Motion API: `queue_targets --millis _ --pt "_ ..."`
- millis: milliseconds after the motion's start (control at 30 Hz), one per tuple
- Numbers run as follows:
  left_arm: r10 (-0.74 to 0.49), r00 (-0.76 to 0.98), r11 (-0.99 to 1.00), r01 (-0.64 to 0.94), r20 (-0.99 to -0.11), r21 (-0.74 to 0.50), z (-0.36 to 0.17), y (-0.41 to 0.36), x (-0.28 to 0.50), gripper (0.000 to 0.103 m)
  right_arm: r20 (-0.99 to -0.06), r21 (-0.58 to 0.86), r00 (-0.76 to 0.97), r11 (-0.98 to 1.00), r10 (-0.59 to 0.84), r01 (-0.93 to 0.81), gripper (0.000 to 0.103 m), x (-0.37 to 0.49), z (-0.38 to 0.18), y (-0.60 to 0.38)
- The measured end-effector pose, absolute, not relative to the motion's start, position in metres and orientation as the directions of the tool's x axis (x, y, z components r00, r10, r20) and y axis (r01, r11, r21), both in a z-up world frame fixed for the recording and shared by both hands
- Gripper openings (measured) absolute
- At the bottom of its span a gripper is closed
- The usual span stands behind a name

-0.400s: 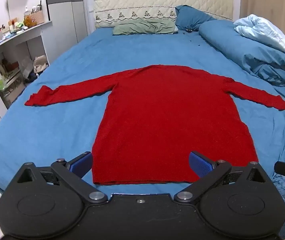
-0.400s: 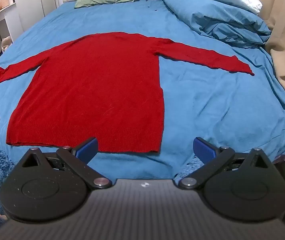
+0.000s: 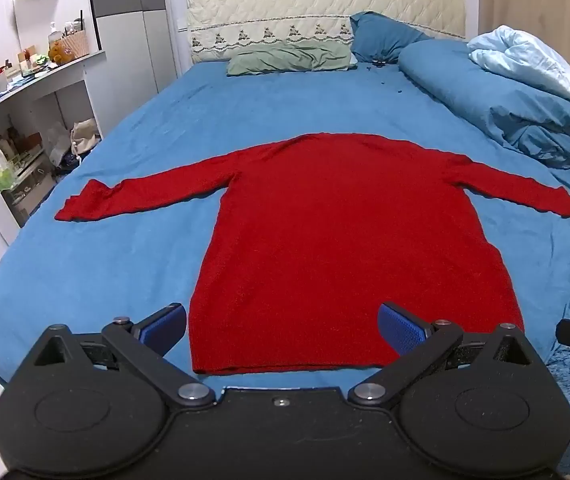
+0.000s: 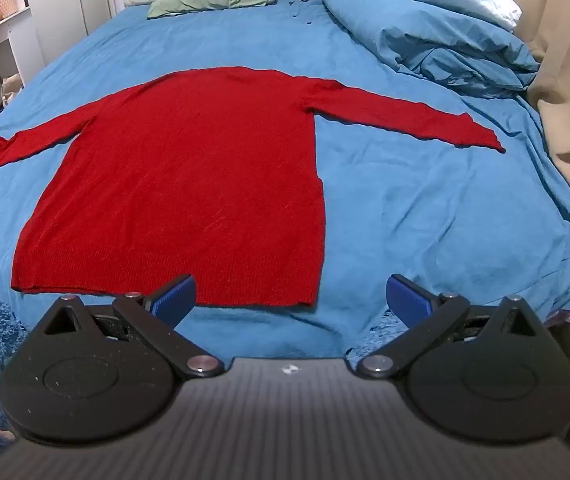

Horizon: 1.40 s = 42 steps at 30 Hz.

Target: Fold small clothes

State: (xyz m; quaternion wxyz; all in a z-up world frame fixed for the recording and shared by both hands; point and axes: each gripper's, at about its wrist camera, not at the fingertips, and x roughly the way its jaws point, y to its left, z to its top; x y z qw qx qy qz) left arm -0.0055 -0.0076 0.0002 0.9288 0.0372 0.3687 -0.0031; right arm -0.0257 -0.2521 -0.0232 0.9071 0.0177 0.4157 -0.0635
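Red sweater [image 3: 349, 240] lies flat on the blue bed [image 3: 105, 264], both sleeves stretched out to the sides, hem toward the foot of the bed and neck toward the green pillow [image 3: 289, 58]. Left claw [image 3: 283, 326] hovers over the hem's left half, jaws spread wide, holding nothing. Right claw [image 4: 291, 296] hovers at the hem's right corner, jaws likewise wide apart and empty; a bunched blue duvet [image 4: 425, 28] sits along the bed's right side.
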Motion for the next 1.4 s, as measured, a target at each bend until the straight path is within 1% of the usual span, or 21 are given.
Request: queue_targets --millis 1400 --pt "0.017 0.739 0.997 0.035 -0.673 0.063 0.0003 -0.0053 -0.0085 0.103 -0.754 -0.027 0.649 0.993 -0.096 0.116 0.103 -0.0246 -0.0224 -0.2453"
